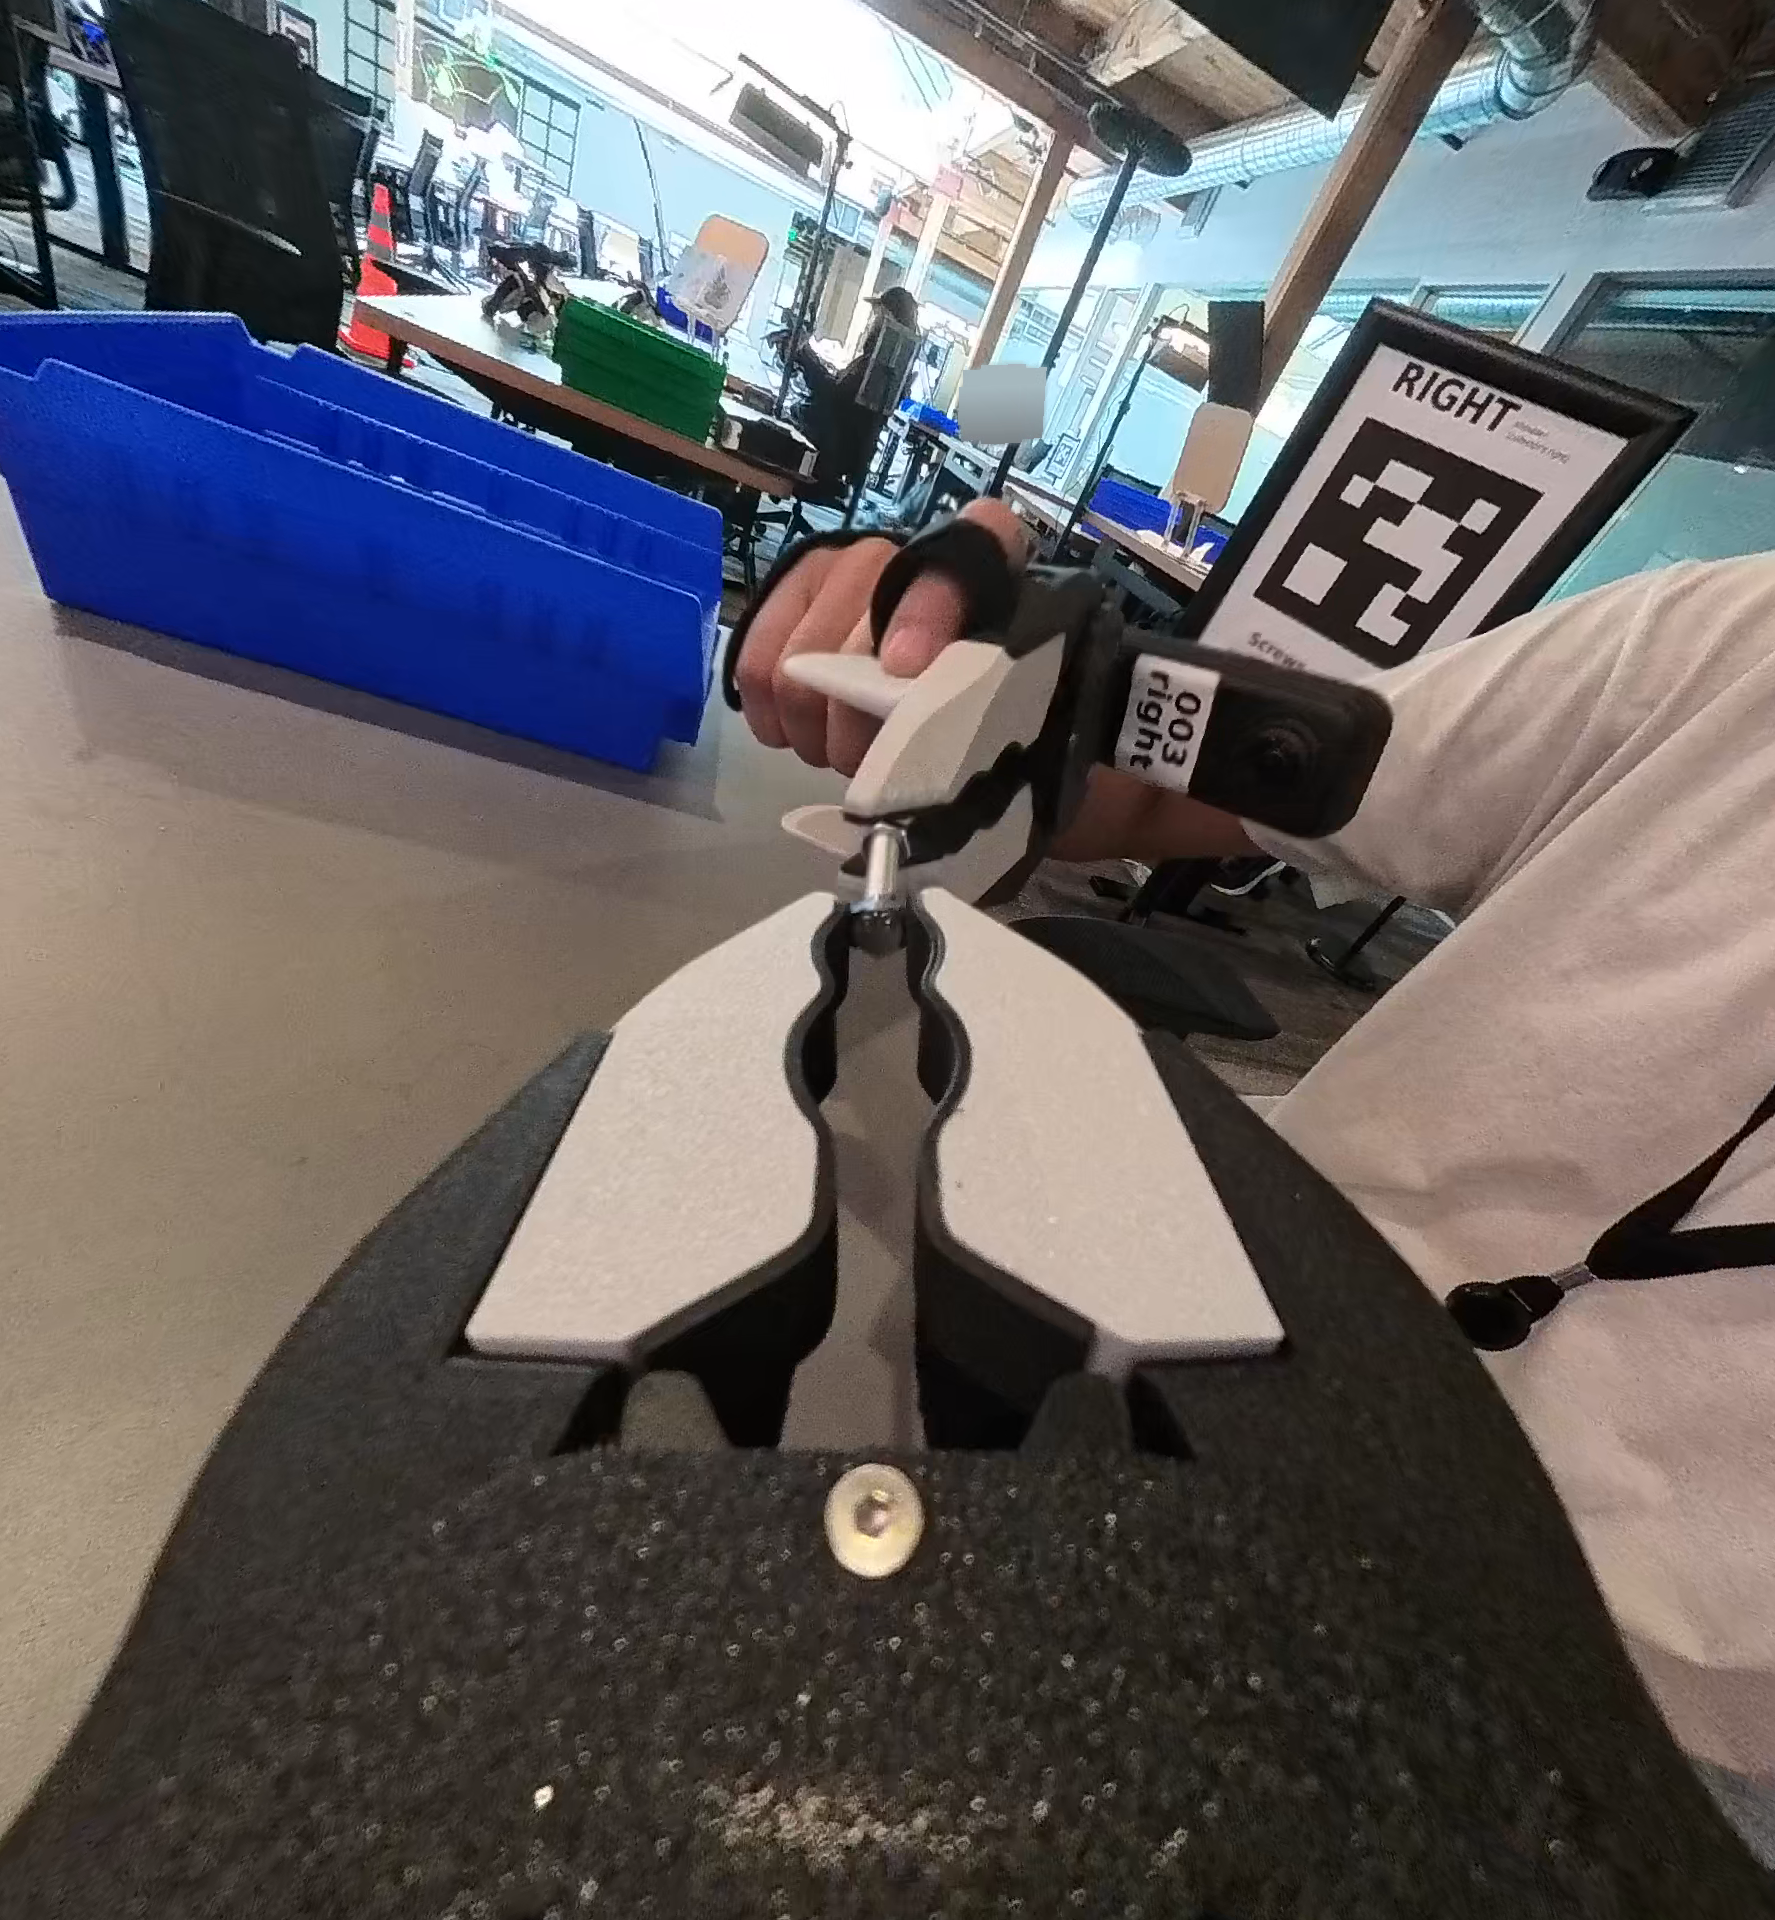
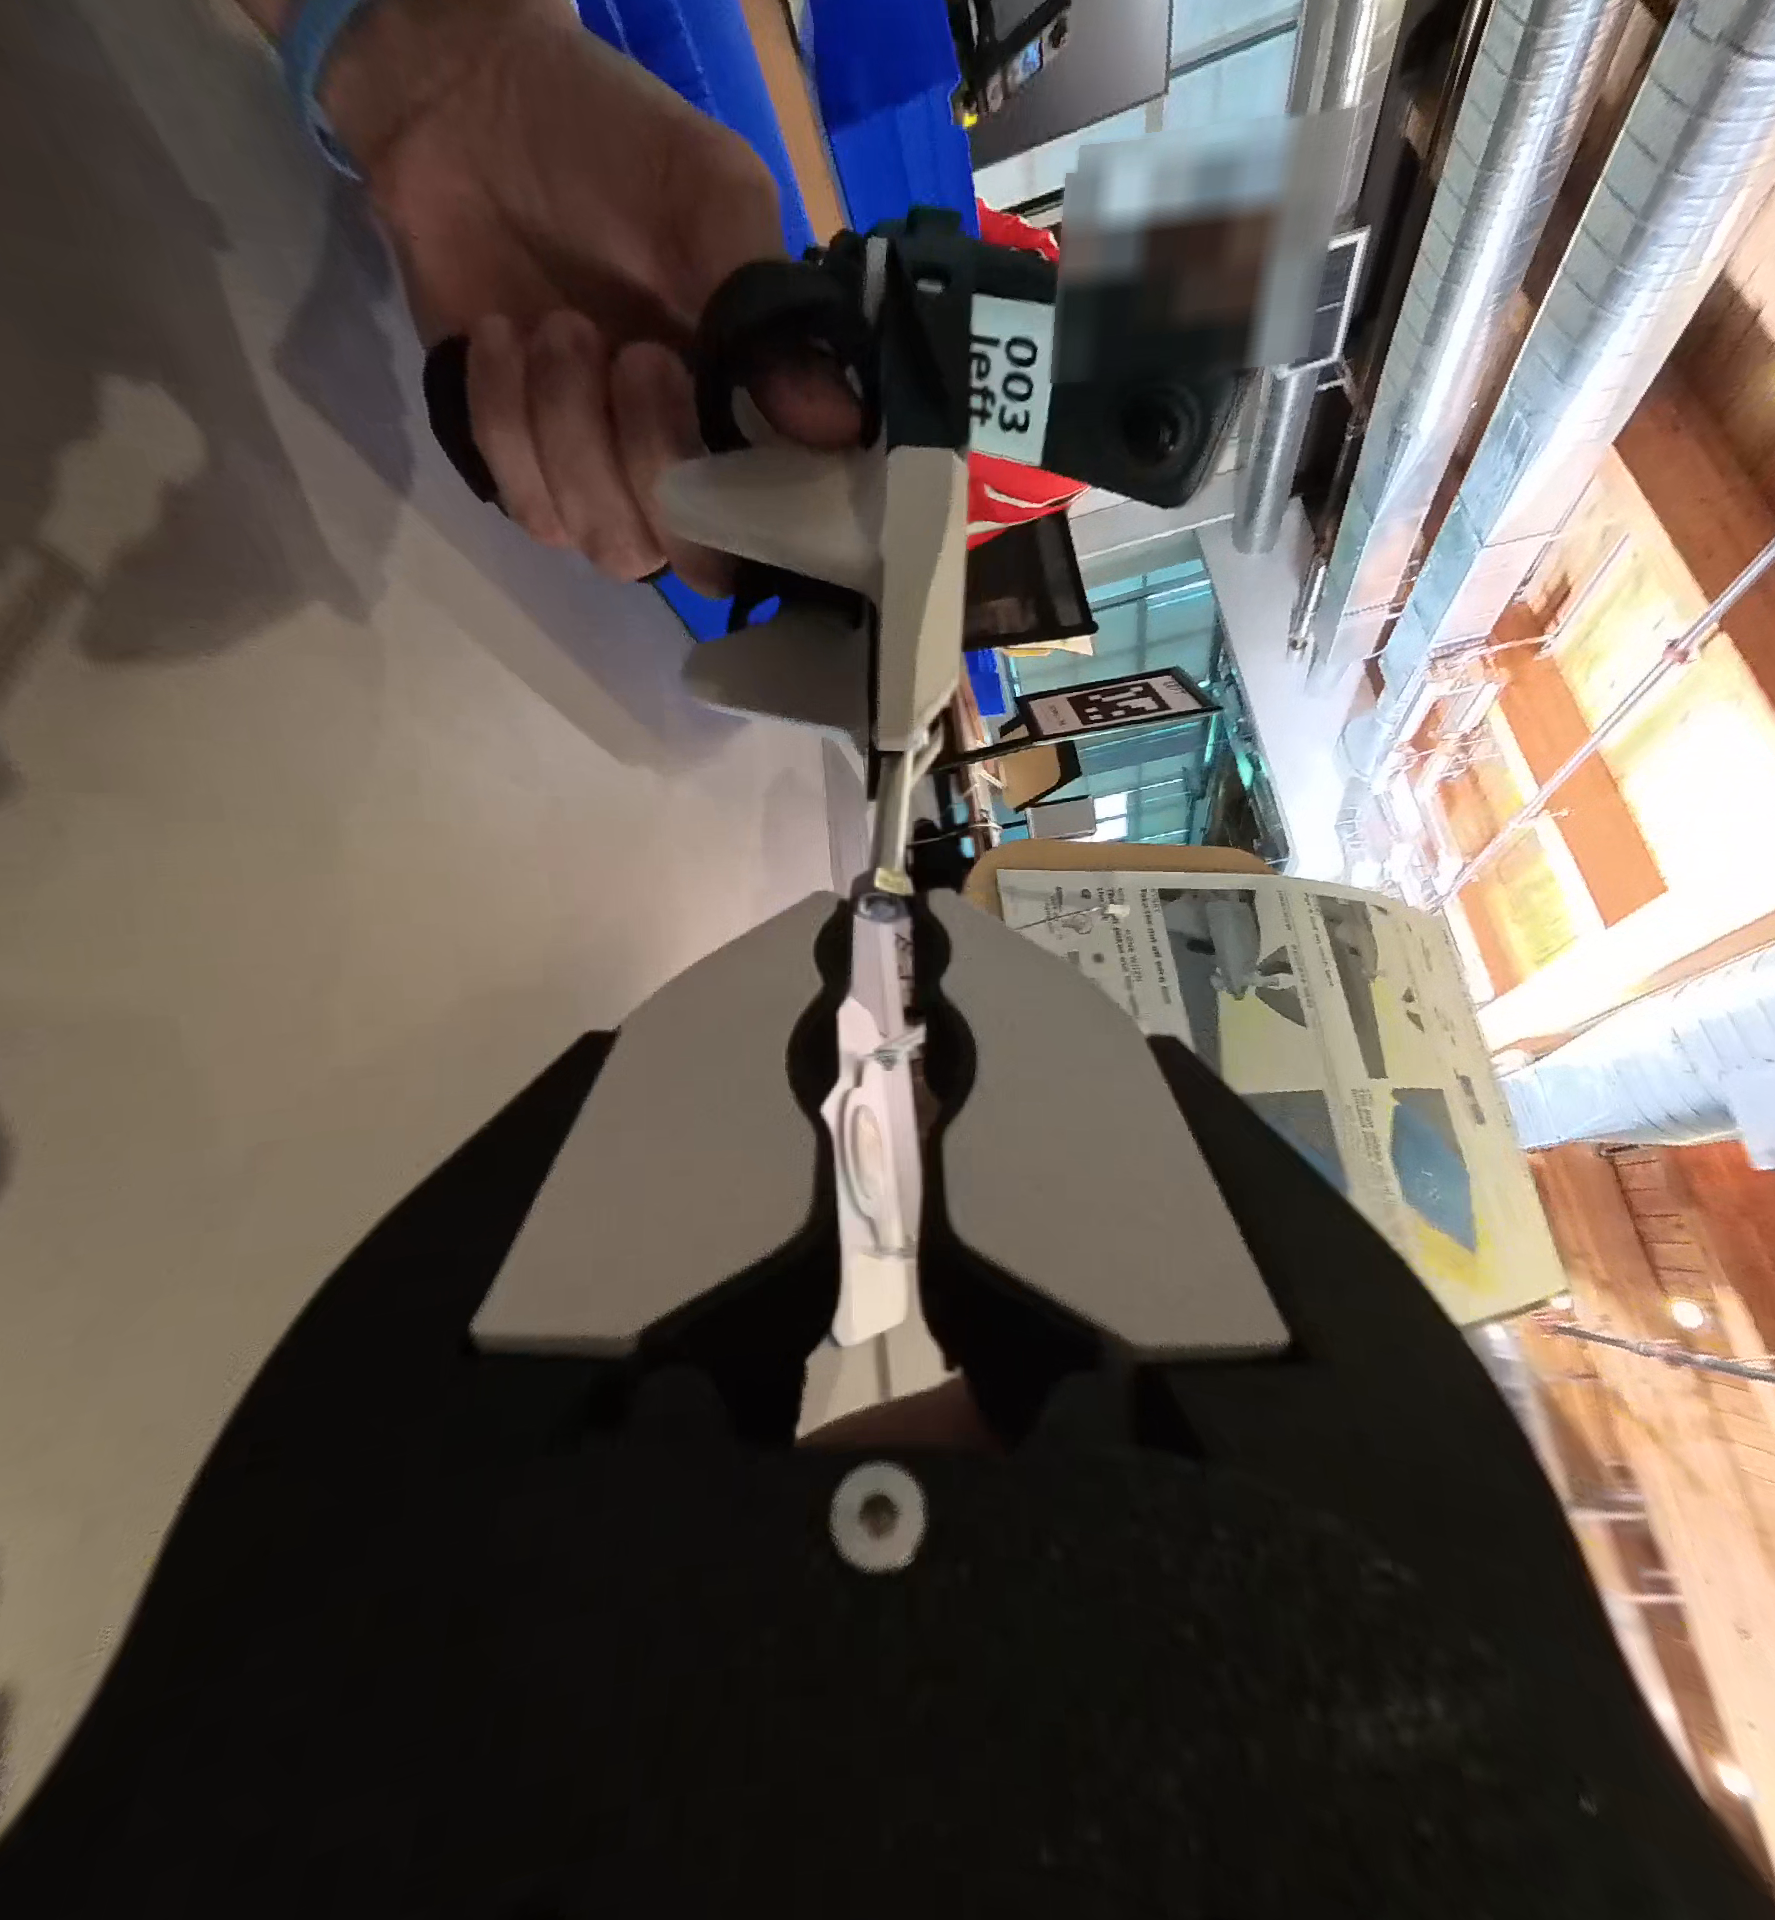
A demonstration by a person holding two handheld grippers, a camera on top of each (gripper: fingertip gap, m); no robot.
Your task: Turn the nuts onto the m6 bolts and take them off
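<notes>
The m6 bolt (image 1: pixel 875 862) hangs in the air above the tabletop (image 1: pixel 239 987), spanning the gap between the two hand-held grippers. Largest in the room is that pale tabletop, with a long blue bin (image 1: pixel 343 540) lying toward ten o'clock in the left wrist view. At two o'clock stands a black-framed marker sign (image 1: pixel 1423 520), and a white sleeve (image 1: pixel 1589 935) fills the three o'clock side. In the right wrist view a printed instruction sheet (image 2: pixel 1278 1039) leans at three o'clock.

The left hand-held gripper (image 1: pixel 875 928) is narrowed onto one end of the bolt, its pale fingertips (image 1: pixel 810 914) pressing the rounded metal end from both sides. The right hand-held gripper (image 1: pixel 878 821), held by a hand (image 1: pixel 841 644) at twelve o'clock, comes in from above and pinches the bolt's other end. From its own view, the right hand-held gripper (image 2: pixel 878 904) is closed narrow on a small metal piece at the shank's tip; I cannot tell whether that is the nut.
</notes>
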